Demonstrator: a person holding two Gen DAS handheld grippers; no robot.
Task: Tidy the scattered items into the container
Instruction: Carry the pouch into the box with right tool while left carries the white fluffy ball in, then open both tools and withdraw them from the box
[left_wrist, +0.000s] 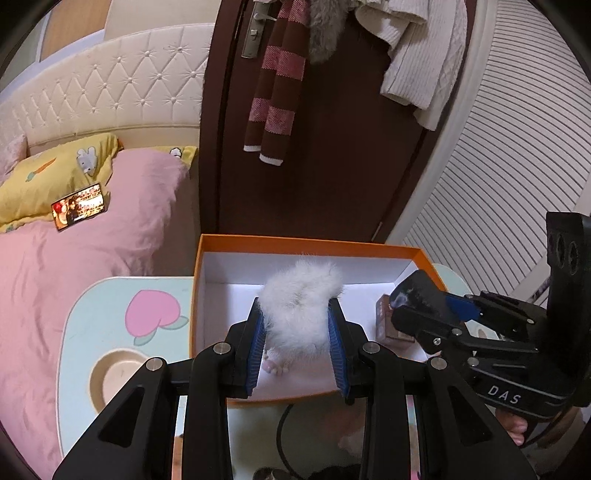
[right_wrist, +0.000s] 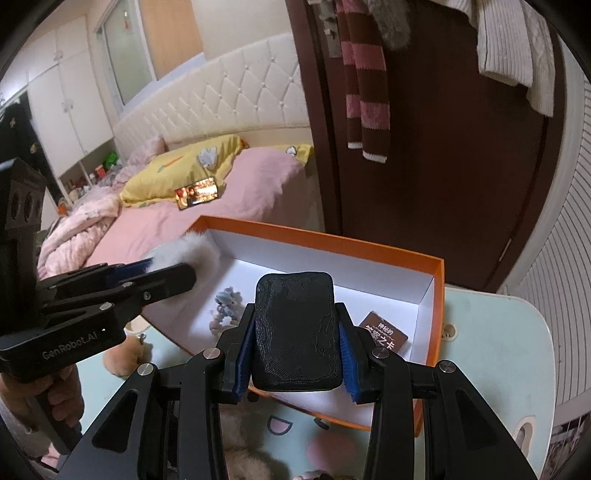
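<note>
An orange box (left_wrist: 310, 243) with a white inside stands on the small table; it also shows in the right wrist view (right_wrist: 437, 295). My left gripper (left_wrist: 298, 325) is shut on a white fluffy toy (left_wrist: 301, 299) and holds it over the box; the toy shows in the right wrist view (right_wrist: 188, 251) too. My right gripper (right_wrist: 295, 332) is shut on a black flat pad-like object (right_wrist: 295, 328) above the box's near edge. Inside the box lie a brown card box (right_wrist: 384, 334) and a small pale blue figurine (right_wrist: 227, 306).
The pale green table (left_wrist: 110, 325) has a pink heart print and a round cup hollow (left_wrist: 114, 373). A pink bed (left_wrist: 74, 258) with a lit phone (left_wrist: 79, 211) lies to the left. A brown door (left_wrist: 332, 147) with hanging scarves stands behind. Plush items (right_wrist: 243, 450) lie on the table before the box.
</note>
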